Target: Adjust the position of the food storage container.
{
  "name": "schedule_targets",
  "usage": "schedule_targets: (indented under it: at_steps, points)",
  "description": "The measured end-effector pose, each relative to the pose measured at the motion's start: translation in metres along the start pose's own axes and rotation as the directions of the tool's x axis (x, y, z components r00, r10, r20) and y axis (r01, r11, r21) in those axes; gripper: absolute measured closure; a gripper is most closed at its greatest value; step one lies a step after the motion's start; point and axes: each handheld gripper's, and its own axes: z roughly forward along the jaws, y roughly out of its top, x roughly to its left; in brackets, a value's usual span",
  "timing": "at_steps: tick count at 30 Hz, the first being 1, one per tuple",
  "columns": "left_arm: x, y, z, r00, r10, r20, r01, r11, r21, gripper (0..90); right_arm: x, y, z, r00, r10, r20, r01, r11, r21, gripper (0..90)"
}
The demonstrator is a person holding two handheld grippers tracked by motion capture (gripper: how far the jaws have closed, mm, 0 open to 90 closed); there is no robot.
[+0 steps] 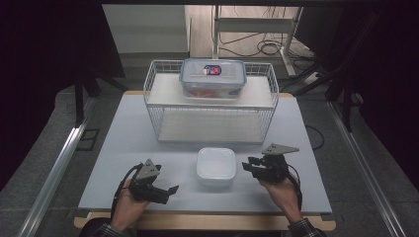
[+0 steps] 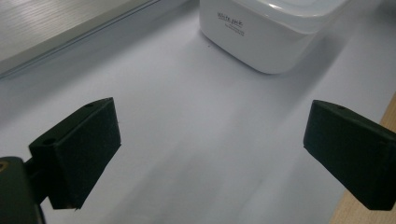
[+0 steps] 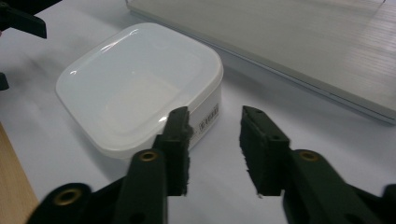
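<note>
A white square lidded container (image 1: 216, 166) sits on the table near the front, between the two grippers. My left gripper (image 1: 170, 190) lies to its left, jaws wide apart with bare table between them (image 2: 210, 154); the container (image 2: 266, 32) stands ahead of it, a little way off. My right gripper (image 1: 248, 165) is just right of the container, its jaws parted with nothing between them (image 3: 215, 135). The container (image 3: 140, 88) lies beside the right gripper's left jaw, close to it; I cannot tell whether they touch.
A white wire basket rack (image 1: 153, 84) stands across the back of the pale table (image 1: 123, 148), with a clear clip-lid food box (image 1: 212, 78) on its upper shelf. The rack's lower shelf board (image 3: 303, 42) lies just beyond the white container. The table's wooden front edge (image 2: 387, 121) is close by.
</note>
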Motion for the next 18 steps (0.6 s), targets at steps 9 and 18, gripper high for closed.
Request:
schedule_targets:
  at_steps: [9, 18]
  points:
    - [0.001, -0.001, 0.0, 1.0, 0.005, -0.008, -0.005, 0.9999, 0.01, 3.6, 0.001, -0.004, -0.006, 0.9995, -0.031, 0.01, 0.031, 0.999, -0.018, 29.1]
    - [0.002, -0.002, 0.002, 1.0, -0.007, 0.0, 0.007, 0.9998, 0.018, 3.3, 0.006, -0.011, 0.0, 0.999, -0.045, 0.002, 0.045, 0.999, -0.006, 12.5]
